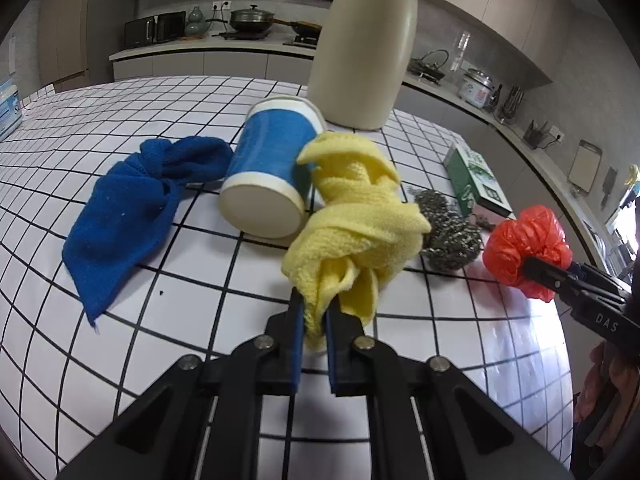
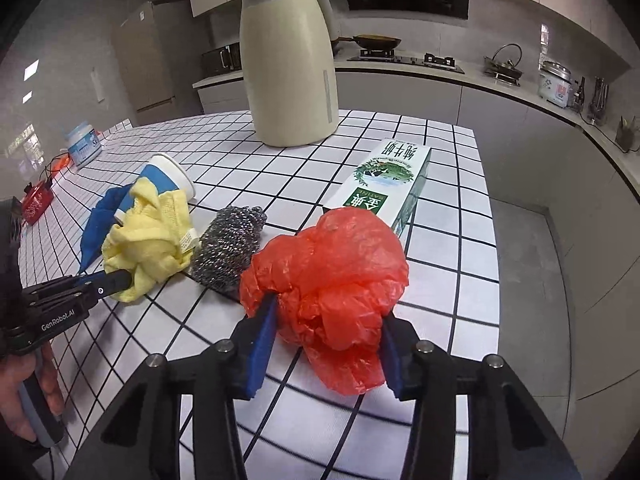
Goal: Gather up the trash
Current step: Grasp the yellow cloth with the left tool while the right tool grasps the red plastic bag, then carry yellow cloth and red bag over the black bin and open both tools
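lettering on the left gripper point(image 2: 120, 280) reads "genrobot.ai" along its black side, and the right gripper point(image 1: 528, 266), seen from the left wrist, carries the letters "das". the left one's fingers point(image 1: 296, 344) are closed tight on the lower folds of a crumpled yellow cloth point(image 1: 352, 216), which rests on the gridded white surface point(image 1: 120, 360) against a toppled blue cup point(image 1: 264, 176). the right one's fingers point(image 2: 260, 344) pinch a scrunched red plastic bag point(image 2: 332, 280) from both sides, the bag sitting on the surface just beside a steel scouring pad point(image 2: 228, 244). behind the bag lies a green and white carton point(image 2: 384, 180) printed with chinese characters. a blue cloth point(image 1: 132, 216) lies left of the cup, and a cream jug point(image 2: 288, 68) stands upright behind it all. a hand point(image 2: 24, 396) grips the left handle.
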Tool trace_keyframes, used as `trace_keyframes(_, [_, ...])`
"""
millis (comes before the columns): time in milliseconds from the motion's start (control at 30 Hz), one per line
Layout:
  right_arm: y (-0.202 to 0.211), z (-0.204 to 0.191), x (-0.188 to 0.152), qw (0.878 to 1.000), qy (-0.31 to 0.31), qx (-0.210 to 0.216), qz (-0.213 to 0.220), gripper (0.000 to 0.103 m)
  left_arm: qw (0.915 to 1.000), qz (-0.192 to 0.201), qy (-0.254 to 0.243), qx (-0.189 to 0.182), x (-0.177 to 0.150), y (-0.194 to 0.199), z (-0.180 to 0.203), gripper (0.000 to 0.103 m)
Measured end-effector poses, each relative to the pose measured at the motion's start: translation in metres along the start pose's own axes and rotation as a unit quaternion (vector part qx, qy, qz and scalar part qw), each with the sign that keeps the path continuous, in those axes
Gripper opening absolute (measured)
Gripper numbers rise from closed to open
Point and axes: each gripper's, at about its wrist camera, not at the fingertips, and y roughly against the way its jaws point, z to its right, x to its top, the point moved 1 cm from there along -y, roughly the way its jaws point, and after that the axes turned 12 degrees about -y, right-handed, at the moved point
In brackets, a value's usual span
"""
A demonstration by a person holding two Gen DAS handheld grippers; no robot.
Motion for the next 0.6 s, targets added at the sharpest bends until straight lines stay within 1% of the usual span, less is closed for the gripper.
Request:
trace_keyframes(233, [0.024, -0.005, -0.014, 1.0, -0.009, -0.009, 0.011, 0.049, 0.9993, 0.033, -0.011, -0.011, -0.003, 0.027, 0.004, 0.009])
trace_keyframes(467, [0.051, -0.005, -0.026, 0.999, -0.023, -0.02, 0.028, 0.049, 0.998, 0.055, -0.03, -0.013, -0.004, 0.049, 0.008, 0.009])
trace_keyframes(600, [0.067, -0.006, -0.033, 0.998, -0.03, -0.026, 0.038, 0.049, 0.9968, 0.067, -0.039, -0.021, -0.007, 0.062, 0.011, 0.009])
